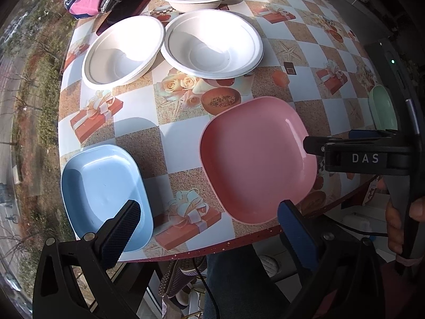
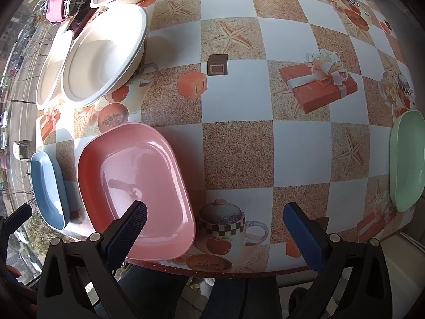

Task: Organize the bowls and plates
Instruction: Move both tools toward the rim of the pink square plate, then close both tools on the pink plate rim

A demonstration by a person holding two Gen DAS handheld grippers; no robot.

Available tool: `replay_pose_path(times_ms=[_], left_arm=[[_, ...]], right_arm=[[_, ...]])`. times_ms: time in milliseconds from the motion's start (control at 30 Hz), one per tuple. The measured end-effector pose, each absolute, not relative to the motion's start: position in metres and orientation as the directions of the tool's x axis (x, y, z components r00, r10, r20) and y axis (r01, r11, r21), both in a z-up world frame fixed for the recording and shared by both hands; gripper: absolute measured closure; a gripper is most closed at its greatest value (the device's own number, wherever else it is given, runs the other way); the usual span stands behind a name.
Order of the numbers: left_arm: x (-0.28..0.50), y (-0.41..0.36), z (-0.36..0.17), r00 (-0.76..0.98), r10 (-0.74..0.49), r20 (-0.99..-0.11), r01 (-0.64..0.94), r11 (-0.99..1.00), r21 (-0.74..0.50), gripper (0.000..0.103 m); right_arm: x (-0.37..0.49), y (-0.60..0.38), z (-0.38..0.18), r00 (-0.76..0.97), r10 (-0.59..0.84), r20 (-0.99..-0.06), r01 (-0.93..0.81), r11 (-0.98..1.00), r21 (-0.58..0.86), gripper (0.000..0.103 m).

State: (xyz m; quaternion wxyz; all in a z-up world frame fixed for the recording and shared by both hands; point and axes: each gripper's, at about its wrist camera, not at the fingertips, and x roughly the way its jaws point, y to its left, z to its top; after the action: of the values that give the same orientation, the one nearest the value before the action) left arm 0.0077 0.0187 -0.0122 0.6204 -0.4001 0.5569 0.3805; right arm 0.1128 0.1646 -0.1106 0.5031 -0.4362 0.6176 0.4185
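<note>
Near table edge: pink plate [image 2: 138,186], both tools [image 1: 209,228] [image 2: 215,228] apparently open.

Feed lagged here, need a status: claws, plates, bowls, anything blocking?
Left claw and right claw open, empty. Square pink plastic plate, blue plate, green plate and three white paper bowls all separate, unstacked. Nothing blocking.

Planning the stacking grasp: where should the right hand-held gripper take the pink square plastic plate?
Probably the near raised rim of the pink square plastic plate, approached from the table edge. It lies flat, so only the lip offers a pinch, and that edge sits closest to the open right hand-held gripper.
</note>
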Motion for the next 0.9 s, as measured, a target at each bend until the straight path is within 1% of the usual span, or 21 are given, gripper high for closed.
replay_pose_path(times_ms=[67, 100, 133, 267, 333, 600, 667, 900], left_arm=[[0.007, 0.02, -0.014, 0.087, 0.026, -0.996, -0.917, 0.393, -0.069, 0.0], [0.007, 0.021, -0.014, 0.086, 0.028, -0.996, -0.917, 0.393, -0.068, 0.0], [0.006, 0.021, -0.015, 0.084, 0.026, -0.996, -0.917, 0.394, -0.067, 0.0], [0.005, 0.023, -0.019, 0.082, 0.023, -0.996, -0.915, 0.398, -0.066, 0.0], [0.005, 0.024, -0.02, 0.081, 0.024, -0.996, -0.914, 0.401, -0.065, 0.0], [0.015, 0.037, -0.031, 0.063, 0.035, -0.997, -0.899, 0.436, -0.041, 0.0], [0.017, 0.041, -0.037, 0.069, 0.023, -0.997, -0.903, 0.427, -0.053, 0.0], [0.014, 0.046, -0.062, 0.129, -0.089, -0.988, -0.931, 0.333, -0.152, 0.0]], right_arm=[[0.111, 0.166, -0.111, -0.119, -0.132, -0.984, -0.955, 0.287, 0.077, 0.0], [0.11, 0.166, -0.117, -0.075, -0.149, -0.986, -0.951, 0.307, 0.026, 0.0], [0.109, 0.167, -0.118, -0.071, -0.155, -0.985, -0.95, 0.313, 0.019, 0.0], [0.105, 0.17, -0.114, -0.068, -0.139, -0.988, -0.947, 0.32, 0.02, 0.0], [0.113, 0.169, -0.111, -0.105, -0.098, -0.99, -0.953, 0.293, 0.072, 0.0], [0.112, 0.174, -0.108, -0.101, -0.093, -0.991, -0.957, 0.281, 0.071, 0.0], [0.11, 0.174, -0.108, -0.098, -0.094, -0.991, -0.962, 0.266, 0.07, 0.0], [0.107, 0.176, -0.109, -0.062, -0.101, -0.993, -0.988, 0.145, 0.047, 0.0]])
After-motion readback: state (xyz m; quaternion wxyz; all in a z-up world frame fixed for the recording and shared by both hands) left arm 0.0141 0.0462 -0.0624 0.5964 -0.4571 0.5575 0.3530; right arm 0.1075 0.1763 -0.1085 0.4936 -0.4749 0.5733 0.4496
